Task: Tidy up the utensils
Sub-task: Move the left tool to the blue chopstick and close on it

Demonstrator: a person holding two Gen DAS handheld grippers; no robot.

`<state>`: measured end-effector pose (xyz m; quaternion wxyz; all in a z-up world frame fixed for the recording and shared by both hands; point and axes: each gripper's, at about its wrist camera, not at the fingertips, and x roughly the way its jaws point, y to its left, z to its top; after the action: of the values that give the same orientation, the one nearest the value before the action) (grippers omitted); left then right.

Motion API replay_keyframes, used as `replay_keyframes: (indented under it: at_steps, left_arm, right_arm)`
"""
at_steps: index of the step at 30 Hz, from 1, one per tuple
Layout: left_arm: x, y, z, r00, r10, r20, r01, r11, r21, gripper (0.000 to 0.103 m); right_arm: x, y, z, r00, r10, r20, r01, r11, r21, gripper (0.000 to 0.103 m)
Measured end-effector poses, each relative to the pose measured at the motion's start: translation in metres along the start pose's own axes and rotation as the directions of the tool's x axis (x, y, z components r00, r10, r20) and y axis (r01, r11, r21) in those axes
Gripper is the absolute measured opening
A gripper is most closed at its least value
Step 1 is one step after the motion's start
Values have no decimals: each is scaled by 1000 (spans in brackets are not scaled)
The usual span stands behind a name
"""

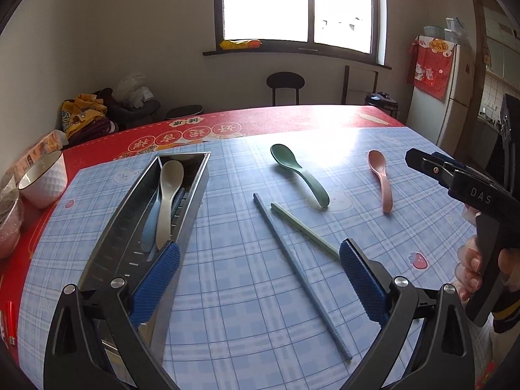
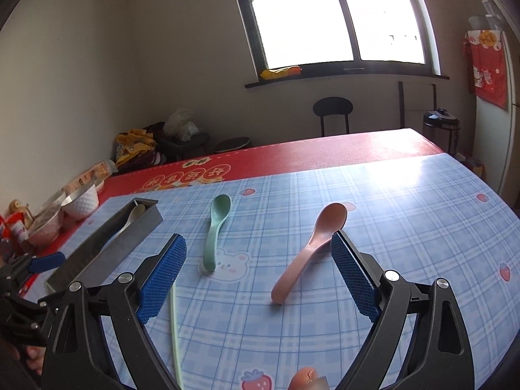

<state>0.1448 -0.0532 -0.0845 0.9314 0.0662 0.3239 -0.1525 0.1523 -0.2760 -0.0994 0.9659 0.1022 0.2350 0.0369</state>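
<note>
- Table with blue plaid mat over a red cloth; loose utensils lie on the mat, well apart from each other.
- Metal tray at the left of the mat, long axis running away from the left camera; it already holds a beige spoon, a light blue utensil and what looks like a dark chopstick.
- Left gripper: pads spread wide, nothing between them. Its left pad sits over the near end of the tray.
- Right gripper: pads spread wide, empty, hovering above the mat.
- Blue chopstick: lies between the left gripper's pads, long axis diagonal from far-left to near-right, roughly along the fingers rather than across them.
- Green chopstick: just right of the blue one, ends close together at the far side, fanning out toward the right pad.
- Green spoon: ahead and left of centre in the right wrist view, bowl far, handle near.
- Pink spoon: key target by my read. It lies straight ahead of the right gripper between its pads, nearer the right pad, bowl far, handle pointing back at the camera, tilted left.
- Judgement: right hand is nearer the pink spoon; the grasp likely needs a wrist turn so the pads close across the handle. Tray lies far left of it, so a cross-table carry.
</note>
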Motion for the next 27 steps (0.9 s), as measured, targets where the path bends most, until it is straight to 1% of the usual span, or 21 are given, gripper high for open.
replay_keyframes:
  at_steps: [1,3,5,6,9,11,12,13,14,17,20,22,25,27]
  left_arm:
    - [6,-3,0,1000,1,-15,-1,1000,1,95]
    - [18,-7,1,999,8,-50,-8,1000,1,90]
    - [30,-11,3,996,11,-86,-11,1000,-3,85]
    - [36,-12,5,995,13,-101,-13,1000,-6,84]
    - [52,-16,8,990,5,-140,-7,1000,-11,75]
    - [62,-17,9,986,-5,-167,2,1000,-13,60]
    - [67,-17,8,984,-7,-179,3,1000,-18,56]
    - [70,-16,8,982,-4,-188,-1,1000,-27,47]
    - [74,-15,8,980,-5,-197,-2,999,-38,43]
    - [84,-13,7,974,-24,-224,10,998,-61,42]
    - [91,-16,6,969,-21,-246,11,999,-39,42]
    - [93,-18,6,969,-11,-245,6,1000,-20,42]
    - [93,-19,5,970,-18,-244,14,1000,-16,42]
    - [91,-16,4,971,-20,-240,15,1000,-24,38]
  right_arm:
    - [1,-3,-3,1000,2,2,-2,1000,7,87]
    - [7,-9,-5,998,49,-37,-47,998,46,87]
    - [6,-11,-6,997,68,-36,-66,996,54,87]
    - [7,-13,-6,995,91,-39,-88,994,67,88]
    - [9,-22,-9,991,124,-53,-117,985,123,88]
    - [11,-29,-10,986,155,-58,-144,977,159,88]
    - [11,-32,-10,984,168,-60,-155,972,177,88]
    - [12,-34,-11,982,177,-62,-163,968,189,88]
    - [12,-34,-11,982,181,-63,-165,967,195,88]
    - [12,-31,-12,981,184,-65,-170,968,184,88]
    - [11,-27,-11,981,184,-65,-171,972,161,88]
    - [10,-26,-12,981,185,-65,-173,973,155,88]
    - [11,-28,-12,980,187,-67,-173,971,166,88]
    - [11,-29,-12,980,188,-68,-173,969,178,88]
